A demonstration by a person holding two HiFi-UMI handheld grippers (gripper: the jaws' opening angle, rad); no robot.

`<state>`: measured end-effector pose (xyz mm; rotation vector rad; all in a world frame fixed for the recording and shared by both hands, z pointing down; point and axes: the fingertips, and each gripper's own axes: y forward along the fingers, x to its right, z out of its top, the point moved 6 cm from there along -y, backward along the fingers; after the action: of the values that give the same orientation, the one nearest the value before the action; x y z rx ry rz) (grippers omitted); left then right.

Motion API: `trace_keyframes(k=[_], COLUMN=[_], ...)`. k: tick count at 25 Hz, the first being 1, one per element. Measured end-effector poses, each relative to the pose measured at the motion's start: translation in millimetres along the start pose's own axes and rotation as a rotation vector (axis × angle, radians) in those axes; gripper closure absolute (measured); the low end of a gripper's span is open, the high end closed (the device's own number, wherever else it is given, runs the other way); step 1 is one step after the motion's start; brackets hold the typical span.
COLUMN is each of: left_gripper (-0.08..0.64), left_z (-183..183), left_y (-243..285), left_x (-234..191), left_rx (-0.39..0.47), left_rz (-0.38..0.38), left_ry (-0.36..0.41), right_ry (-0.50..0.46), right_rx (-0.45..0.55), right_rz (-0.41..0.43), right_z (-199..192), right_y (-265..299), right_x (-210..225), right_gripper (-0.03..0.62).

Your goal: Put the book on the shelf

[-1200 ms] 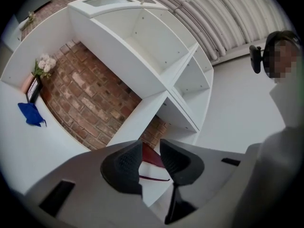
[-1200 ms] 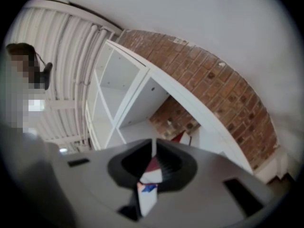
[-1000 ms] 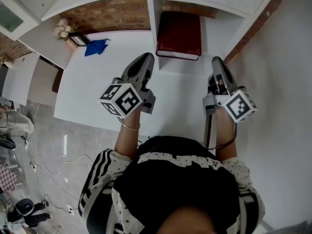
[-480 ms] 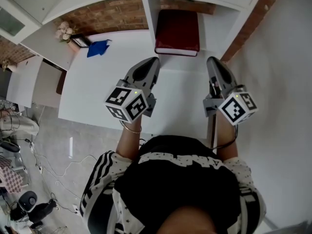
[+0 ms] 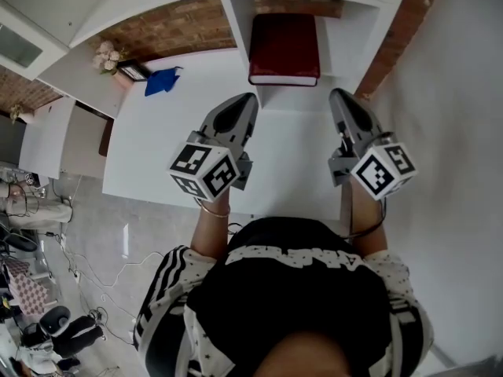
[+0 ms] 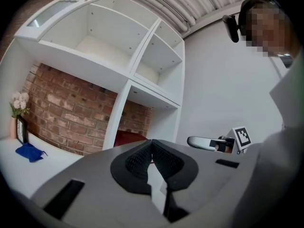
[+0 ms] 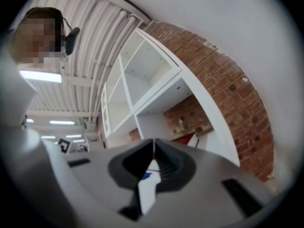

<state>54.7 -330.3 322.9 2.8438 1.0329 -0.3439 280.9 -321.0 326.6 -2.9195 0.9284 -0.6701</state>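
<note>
A dark red book (image 5: 284,49) lies flat in the bottom compartment of the white shelf (image 5: 339,47), nothing touching it. My left gripper (image 5: 244,100) hovers over the white table a little short of the book's near left corner, jaws shut and empty. The right gripper (image 5: 338,95) hangs just right of the book's near edge, also shut with nothing in it. In the left gripper view the pads meet at the tip (image 6: 152,142), with the book (image 6: 128,137) behind them and the right gripper (image 6: 209,143) beside. The right gripper view shows closed jaws (image 7: 153,141) and the book (image 7: 186,139) beyond.
A blue cloth (image 5: 163,79), a small picture frame (image 5: 134,71) and a flower bunch (image 5: 102,52) sit at the table's far left by the brick wall (image 5: 181,23). The shelf's upright divider (image 5: 236,30) stands left of the book. A plain wall (image 5: 448,93) runs along the right.
Both grippers have drawn back a little from the shelf toward the person and rolled slightly. The book has stayed where it lies.
</note>
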Motion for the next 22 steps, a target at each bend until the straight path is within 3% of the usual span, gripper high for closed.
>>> trace_keyframes(k=[22], left_gripper=[0.525], left_z=[-4], left_y=[-8], left_x=[3], left_rx=[0.001], left_rz=[0.000], left_ry=[-0.021], right_ry=[-0.016], right_rx=[-0.020], right_rz=[0.024], right_z=[-3], right_y=[-7], right_x=[-13], right_gripper=[0.561])
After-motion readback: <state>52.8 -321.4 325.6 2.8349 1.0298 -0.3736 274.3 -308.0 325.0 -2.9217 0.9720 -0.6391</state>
